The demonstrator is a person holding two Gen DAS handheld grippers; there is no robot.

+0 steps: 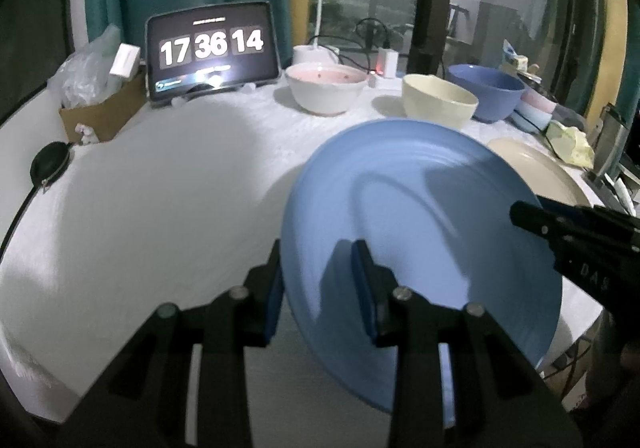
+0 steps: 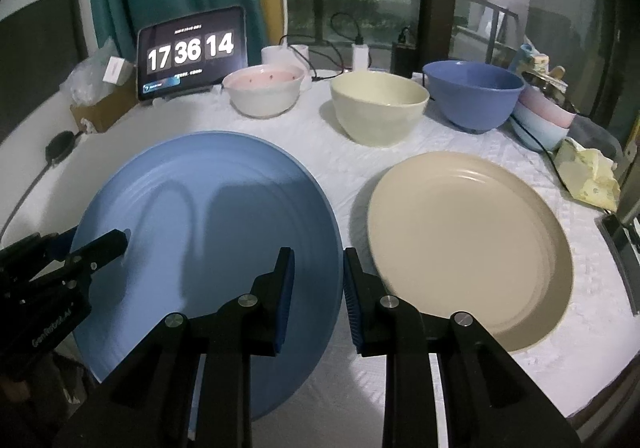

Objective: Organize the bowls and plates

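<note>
Left wrist: blue plate [image 1: 420, 240] clamped between both jaws.

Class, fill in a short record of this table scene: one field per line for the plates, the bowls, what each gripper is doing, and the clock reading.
held plate: large round blue plate, tilted, lifted off the white tablecloth
left gripper: shut on the plate's left rim
right gripper: shut on its right rim
resting plate: round beige plate, flat on the cloth
bowls behind: white bowl with pink inside, cream bowl, dark blue bowl, stacked pink and pale blue bowls
tablet clock: 17 36 14
</note>
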